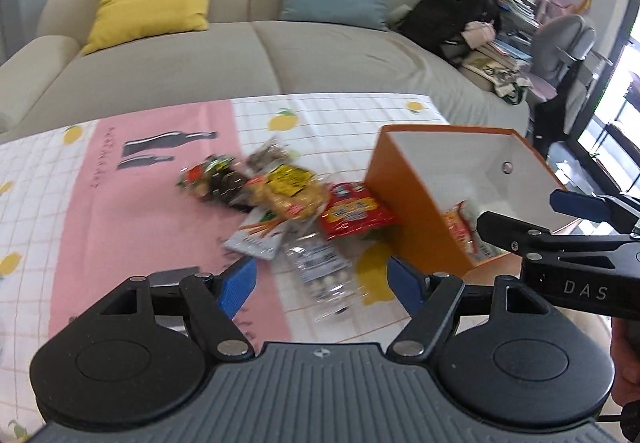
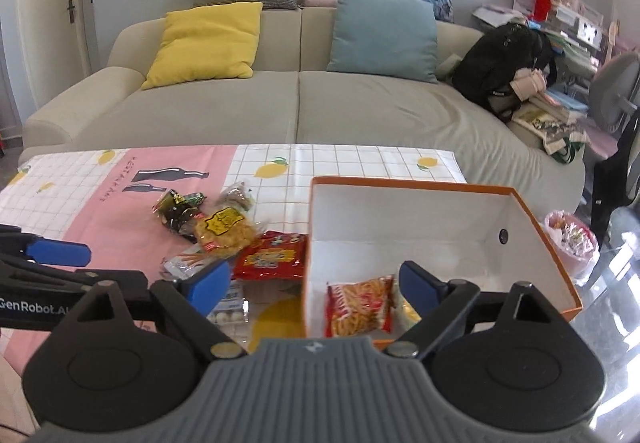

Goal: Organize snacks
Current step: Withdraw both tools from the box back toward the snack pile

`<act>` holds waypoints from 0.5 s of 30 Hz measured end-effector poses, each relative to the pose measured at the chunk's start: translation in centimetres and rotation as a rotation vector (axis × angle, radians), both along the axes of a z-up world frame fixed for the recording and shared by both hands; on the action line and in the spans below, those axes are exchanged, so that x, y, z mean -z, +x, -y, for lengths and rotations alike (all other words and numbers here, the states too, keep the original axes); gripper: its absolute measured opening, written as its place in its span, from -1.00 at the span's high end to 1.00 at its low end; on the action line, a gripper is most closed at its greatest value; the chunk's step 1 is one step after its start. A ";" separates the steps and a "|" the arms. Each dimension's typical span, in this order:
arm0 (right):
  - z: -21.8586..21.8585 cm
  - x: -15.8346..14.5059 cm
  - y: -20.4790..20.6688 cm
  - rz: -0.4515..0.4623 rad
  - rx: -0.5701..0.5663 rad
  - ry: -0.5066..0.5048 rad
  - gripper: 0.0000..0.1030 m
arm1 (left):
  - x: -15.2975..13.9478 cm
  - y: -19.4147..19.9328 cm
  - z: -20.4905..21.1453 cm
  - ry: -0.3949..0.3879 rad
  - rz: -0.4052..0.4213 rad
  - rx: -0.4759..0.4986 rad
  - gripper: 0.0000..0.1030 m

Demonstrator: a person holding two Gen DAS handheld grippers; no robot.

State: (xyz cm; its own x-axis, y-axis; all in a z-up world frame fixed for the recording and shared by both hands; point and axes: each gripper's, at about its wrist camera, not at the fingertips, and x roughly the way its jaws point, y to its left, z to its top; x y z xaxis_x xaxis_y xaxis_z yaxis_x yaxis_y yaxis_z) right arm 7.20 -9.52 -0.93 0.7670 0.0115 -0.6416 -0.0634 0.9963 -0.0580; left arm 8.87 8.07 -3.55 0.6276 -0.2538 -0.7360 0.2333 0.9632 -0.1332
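An orange box (image 2: 412, 184) with white inside walls stands at the table's right. A red noodle-snack packet (image 2: 356, 307) lies in its near corner. Left of the box (image 1: 416, 219) lies a heap of snacks: a red packet (image 1: 352, 213), a yellow chips bag (image 1: 288, 191), a dark green packet (image 1: 212, 179), a stick-biscuit pack (image 1: 260, 235) and a clear bag of white balls (image 1: 320, 263). My left gripper (image 1: 322, 283) hovers open over the clear bag, holding nothing. My right gripper (image 2: 312, 281) stands open and empty over the box's near left wall.
A lemon-print cloth with a pink panel (image 1: 140, 203) covers the table. Behind it is a beige sofa (image 2: 296, 107) with yellow and teal cushions and a black backpack (image 2: 500, 63). A pink bag (image 2: 572, 239) sits on the floor at the right.
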 end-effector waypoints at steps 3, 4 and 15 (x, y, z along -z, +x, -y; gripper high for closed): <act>-1.7 1.0 -0.4 0.001 -0.009 -0.030 -0.73 | 0.8 -0.7 -1.3 0.019 -0.006 -0.024 -0.69; -2.2 1.3 -0.5 0.001 -0.012 -0.042 -0.73 | 1.2 -0.8 -1.7 0.025 -0.010 -0.031 -0.69; -6.4 3.4 -0.3 0.017 -0.150 -0.148 -0.67 | 3.1 -1.5 -5.1 -0.012 -0.031 -0.053 -0.68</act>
